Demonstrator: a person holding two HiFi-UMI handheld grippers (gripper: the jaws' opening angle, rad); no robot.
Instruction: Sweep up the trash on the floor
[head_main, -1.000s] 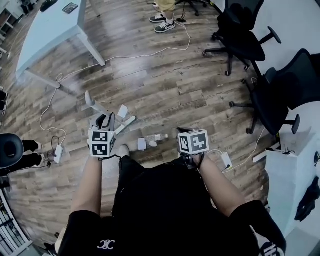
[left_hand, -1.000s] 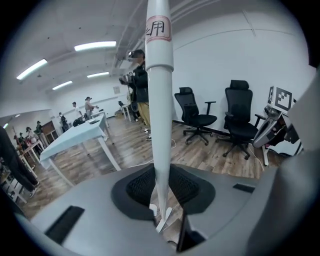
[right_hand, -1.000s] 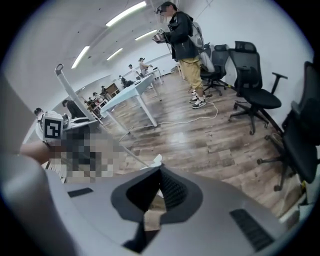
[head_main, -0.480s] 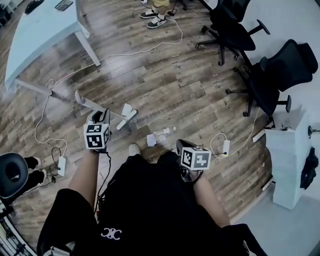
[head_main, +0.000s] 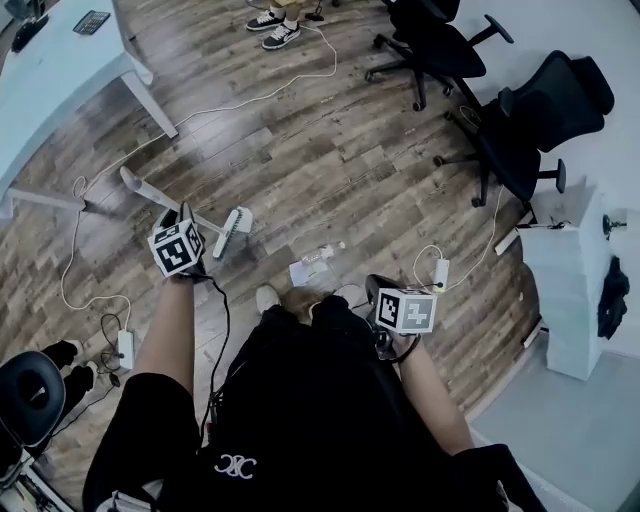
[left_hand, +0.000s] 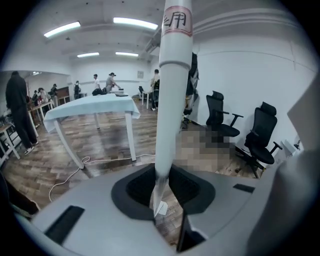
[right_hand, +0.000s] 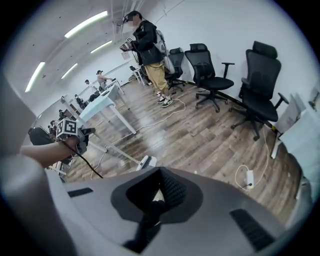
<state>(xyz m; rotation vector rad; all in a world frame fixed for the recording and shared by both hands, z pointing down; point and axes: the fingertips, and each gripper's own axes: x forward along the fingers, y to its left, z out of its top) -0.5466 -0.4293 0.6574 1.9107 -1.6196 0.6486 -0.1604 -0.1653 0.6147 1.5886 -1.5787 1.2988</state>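
The wooden floor fills the head view. A white surface stands at the far left and two black chairs stand at the far right. White cables trail across the boards to a power strip.

The broom lies slanted to the left. Its brush head rests on the floor and its white handle runs up and away to the left.

The left tool is closed on that handle. In the left gripper view the white shaft stands upright between the jaws, which press on it from both sides.

The right tool is low on the right, close to the person's body. In the right gripper view its jaws are closed on a dark handle; I cannot tell what the handle belongs to.

The trash lies on the floor between the two tools, just right of the brush head and not touching it. It is a white paper with a small clear bottle just beside it.
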